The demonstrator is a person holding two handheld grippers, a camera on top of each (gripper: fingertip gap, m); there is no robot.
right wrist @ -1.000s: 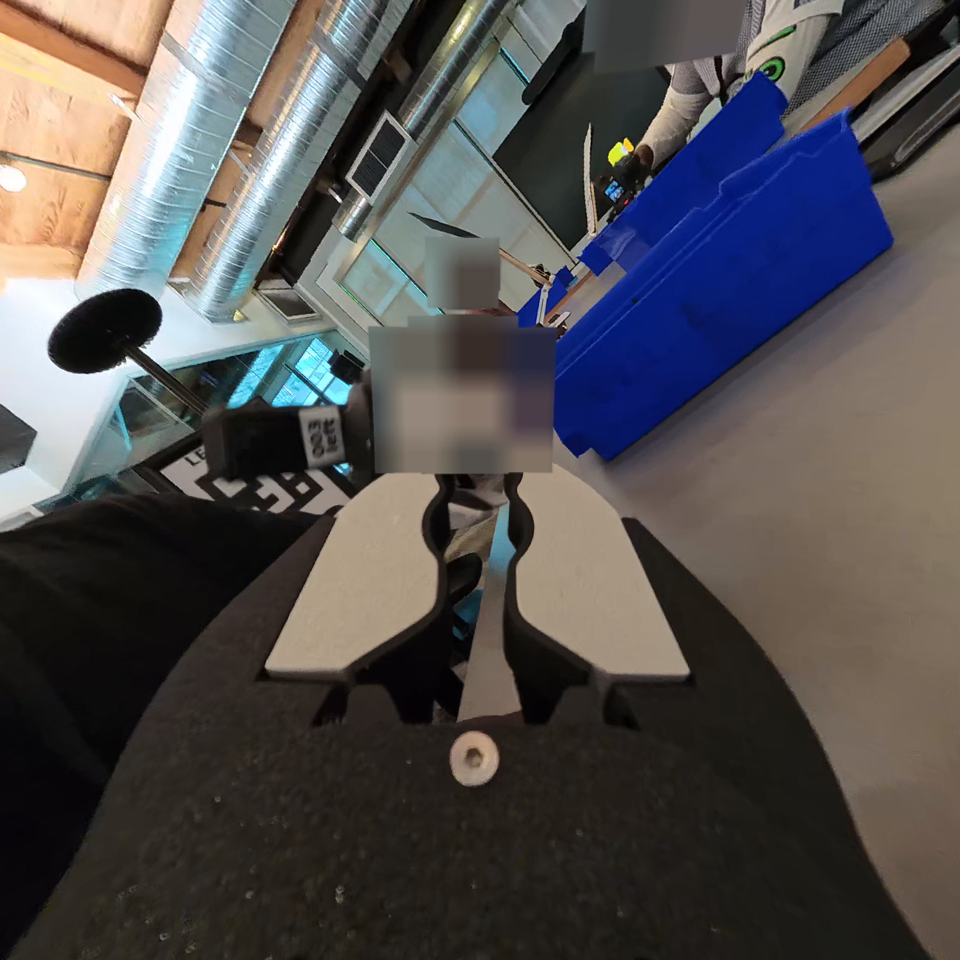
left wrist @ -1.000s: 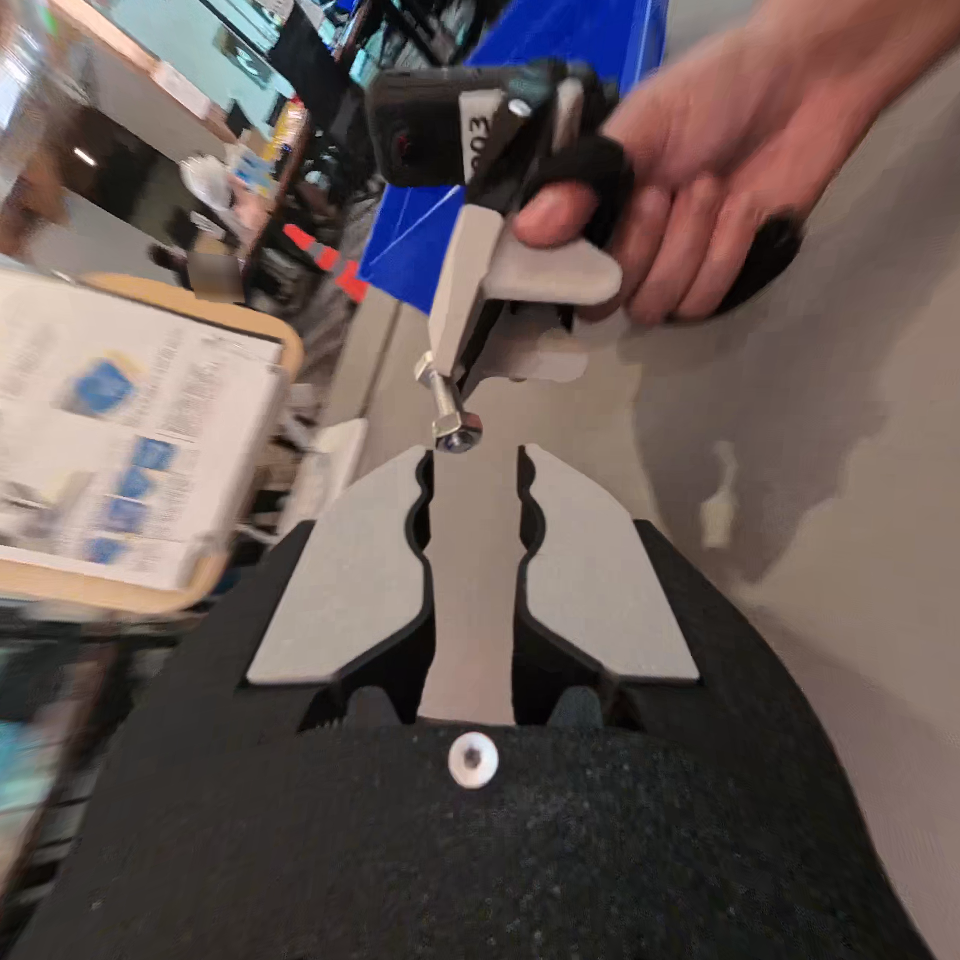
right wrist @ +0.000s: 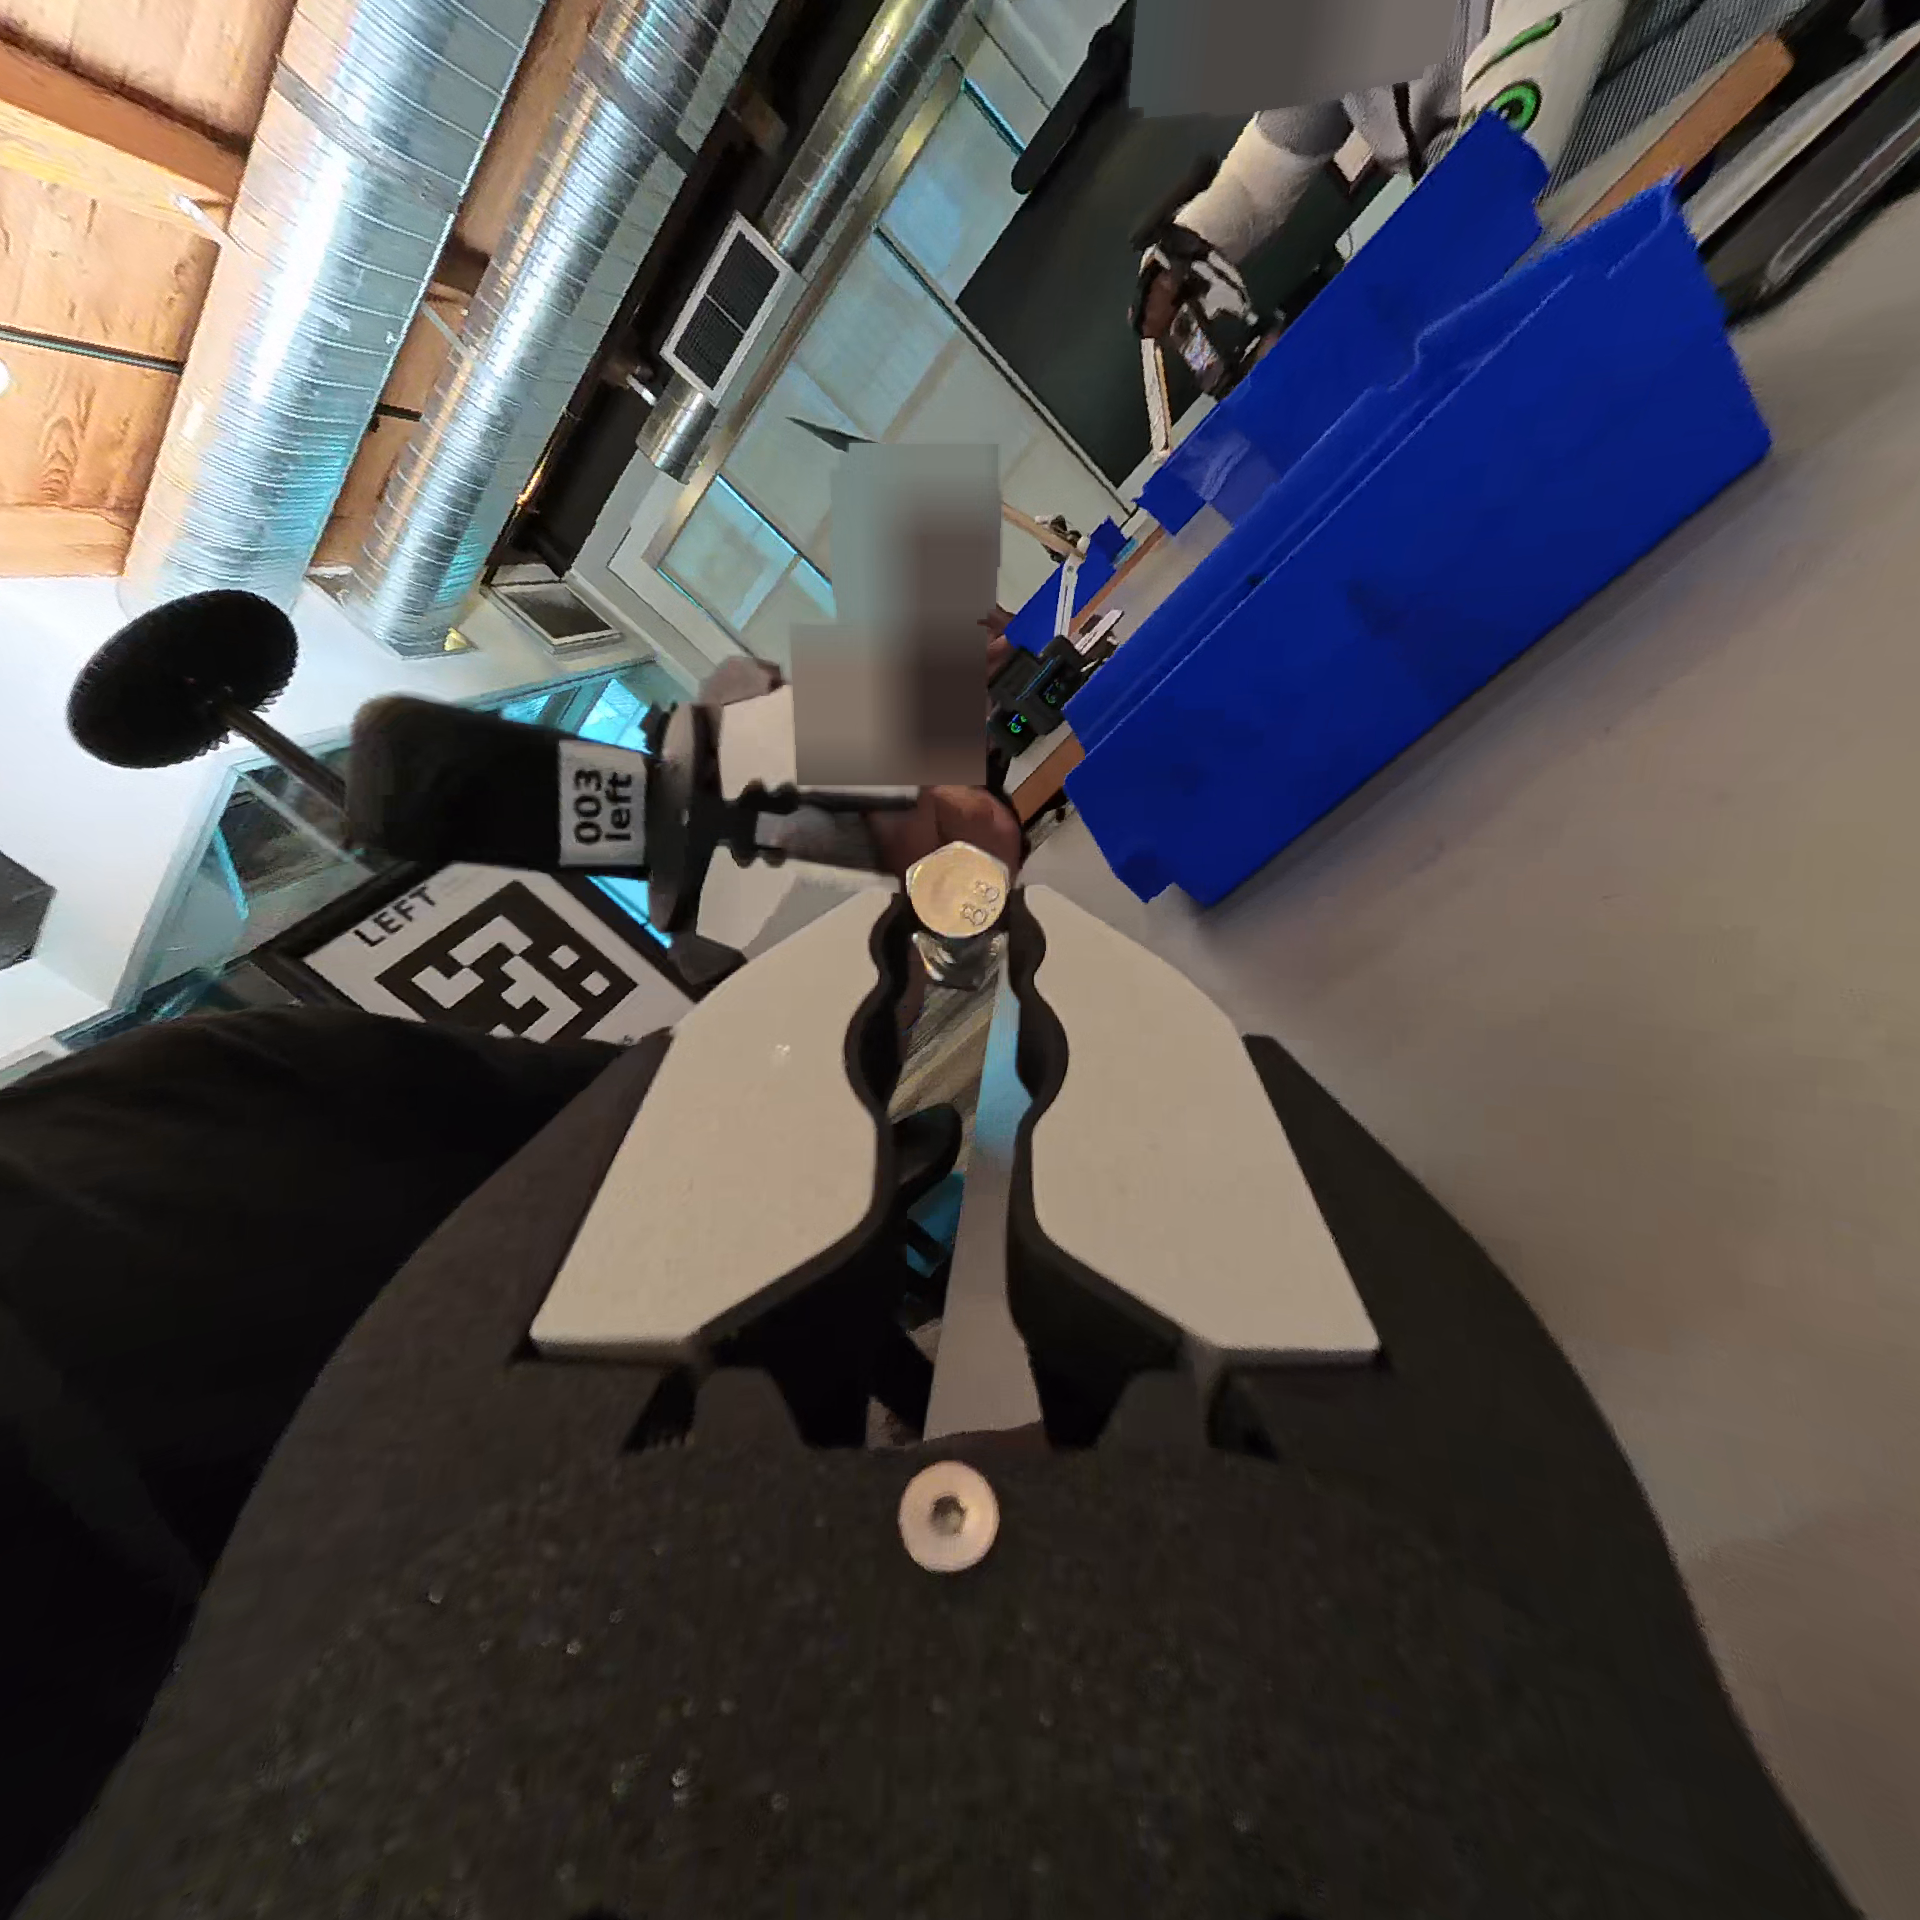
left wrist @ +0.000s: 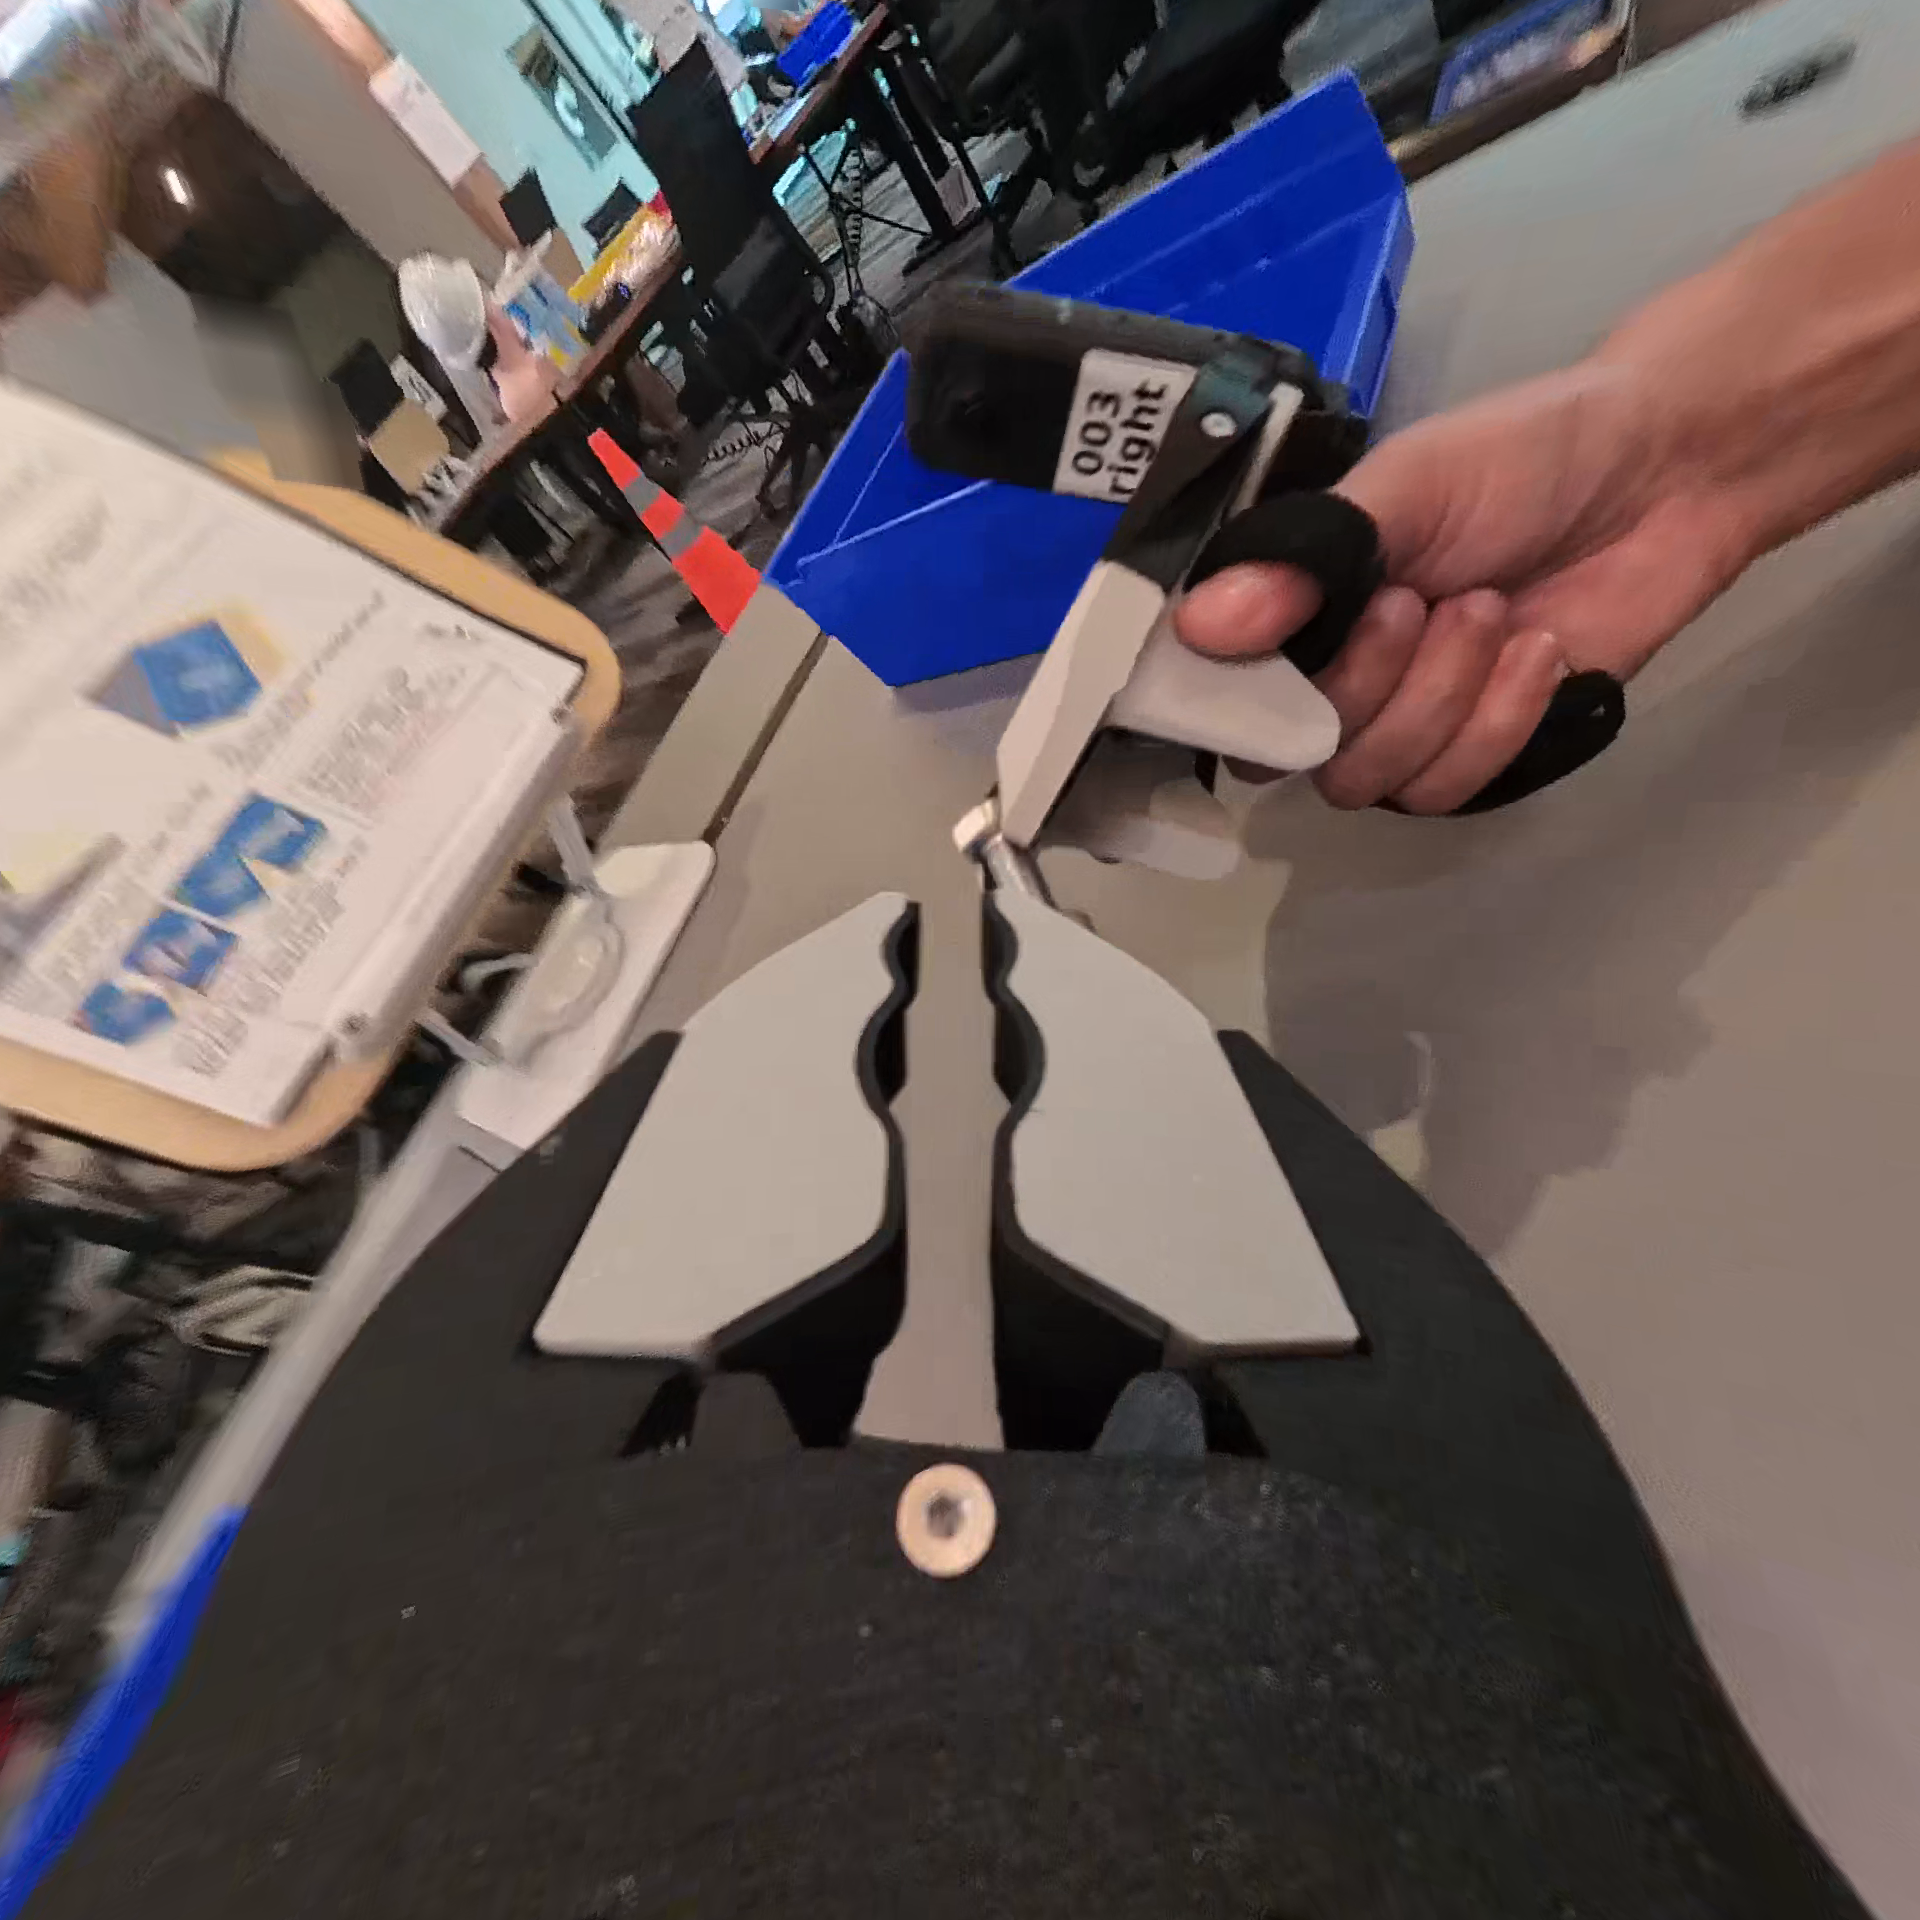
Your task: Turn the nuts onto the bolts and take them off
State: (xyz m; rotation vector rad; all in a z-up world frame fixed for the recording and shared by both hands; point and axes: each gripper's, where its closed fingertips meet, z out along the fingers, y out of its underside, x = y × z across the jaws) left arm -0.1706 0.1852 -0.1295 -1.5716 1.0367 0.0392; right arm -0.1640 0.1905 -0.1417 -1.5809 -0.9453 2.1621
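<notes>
Under me lies a grey counter carrying blue bins. Overhead run silver ducts beneath wooden ceiling panels; beyond stand cluttered desks and glass partitions.

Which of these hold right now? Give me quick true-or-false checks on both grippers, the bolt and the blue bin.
1. The right gripper is shut on the bolt, pinched between its fingers. True.
2. The left gripper grips a nut. False: its fingers stand apart with only bare table showing between them.
3. A blue bin sits on the table beyond the right gripper. True.
4. The bolt lies loose on the table. False: it is held up off the surface in the right gripper.
</notes>
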